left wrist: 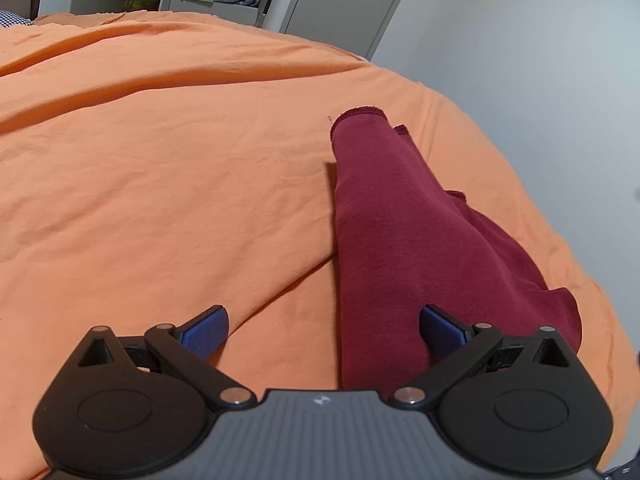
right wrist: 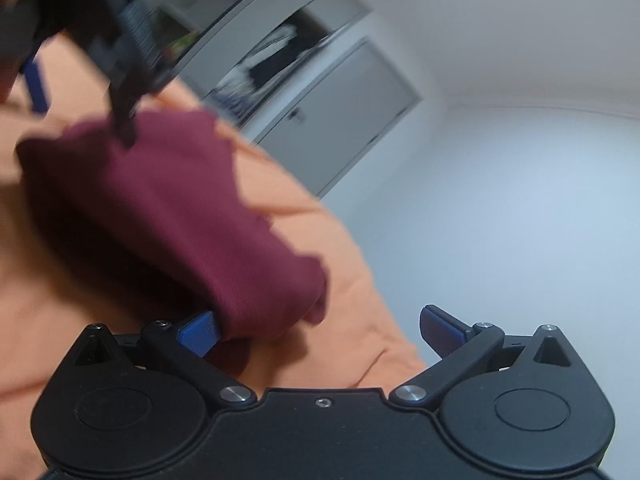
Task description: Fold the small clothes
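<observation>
A bedroom is shown: an orange sheet (left wrist: 160,168) covers the bed, w/ grey wardrobe doors (left wrist: 344,4) and a pale wall behind. A maroon garment (left wrist: 384,216) lies on the sheet toward the bed's right side, drawn out into a long narrow strip w/ one end far from the left cam and some loose fabric bunched along its right edge.

The left gripper (left wrist: 323,330) is held low over the near end of the strip; its blue pads (left wrist: 208,330) are spread wide, one over bare sheet, the other over the cloth. Nothing is clamped. Whether the cloth is touched can't be told.

The right wrist view is motion-blurred. The right gripper (right wrist: 320,330) is also seen w/ fingers wide apart, the garment's edge (right wrist: 280,288) lying just beside or against its left pad; contact can't be confirmed, and no grip is made.

Judged step: lengthwise folding appears done or nearly so, and both tools are released for regrasp. The crosswise fold is probably next. For that, the near end would need to be pinched through all layers by both grippers, lifted only slightly so layers are not shifted, then carried toward the far end and laid flush. The bunched flap on the right should prob. be tucked or smoothed first, else a lumpy fold is risked
</observation>
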Demonstrator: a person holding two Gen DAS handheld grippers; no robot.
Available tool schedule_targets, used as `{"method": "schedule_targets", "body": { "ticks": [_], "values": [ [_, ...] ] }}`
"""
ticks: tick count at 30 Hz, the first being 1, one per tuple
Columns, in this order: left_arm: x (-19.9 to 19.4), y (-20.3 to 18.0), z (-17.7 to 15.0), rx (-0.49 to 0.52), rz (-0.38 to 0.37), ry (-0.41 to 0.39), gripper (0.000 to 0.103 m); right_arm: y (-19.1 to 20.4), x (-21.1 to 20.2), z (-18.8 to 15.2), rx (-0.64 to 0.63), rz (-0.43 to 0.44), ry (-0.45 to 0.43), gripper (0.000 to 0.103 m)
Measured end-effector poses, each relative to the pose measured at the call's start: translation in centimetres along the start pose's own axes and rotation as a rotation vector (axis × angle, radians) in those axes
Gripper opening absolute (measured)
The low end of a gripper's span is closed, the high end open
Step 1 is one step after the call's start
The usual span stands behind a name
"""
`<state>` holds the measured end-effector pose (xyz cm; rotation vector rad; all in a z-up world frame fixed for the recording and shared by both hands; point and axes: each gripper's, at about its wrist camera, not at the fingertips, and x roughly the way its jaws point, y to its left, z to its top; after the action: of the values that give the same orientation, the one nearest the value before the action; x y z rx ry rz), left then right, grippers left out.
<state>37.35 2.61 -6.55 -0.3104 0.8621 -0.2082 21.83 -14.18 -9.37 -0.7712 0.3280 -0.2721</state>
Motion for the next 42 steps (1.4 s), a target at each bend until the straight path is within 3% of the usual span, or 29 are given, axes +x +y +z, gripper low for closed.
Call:
{"method": "schedule_targets", "body": {
  "ticks": [5,8,12,17,20,24,28,32,35,42],
  "values": [
    [-0.1,0.5,0.4,0.001,0.013,-0.004,0.103,-1.0,0.2,0.6,-0.013,-0.044,-0.038,0.102],
    [0.2,0.7,0.5,0.01,0.067,-0.007,0.103,-2.4,1.7,-0.4,0.019,-0.124,0.054,0.102],
    [0.1,1.0,0.5,0.01,0.042,0.002,0.103,-5.1,2.5,-1.5,0.215,-0.017,0.12,0.102],
    [-0.3,1.2,0.5,-0.009,0.032,0.006,0.103,-4.4,1.4,-0.6,0.316,0.207,0.049,0.102],
    [-0.2,1.2,0.4,-0.003,0.036,0.006,0.102,-2.6,2.3,0.0,0.329,0.227,0.055,0.102],
    [-0.1,1.2,0.4,-0.01,0.037,0.009,0.102,-3.1,4.2,0.5,0.506,0.245,0.067,0.102],
    [-0.1,1.2,0.4,-0.01,0.034,0.01,0.103,-4.8,3.5,0.3,0.586,0.153,0.032,0.102],
    [-0.1,1.1,0.4,-0.009,0.019,0.008,0.103,-5.4,1.4,0.3,0.492,0.031,-0.04,0.102],
    [0.0,1.2,0.3,0.001,0.051,0.013,0.103,-5.7,0.9,-0.5,0.423,-0.137,-0.052,0.102],
    [-0.2,1.2,0.2,0.006,0.043,0.006,0.102,-7.3,2.6,-3.9,0.494,0.024,0.102,0.102]
  ]
}}
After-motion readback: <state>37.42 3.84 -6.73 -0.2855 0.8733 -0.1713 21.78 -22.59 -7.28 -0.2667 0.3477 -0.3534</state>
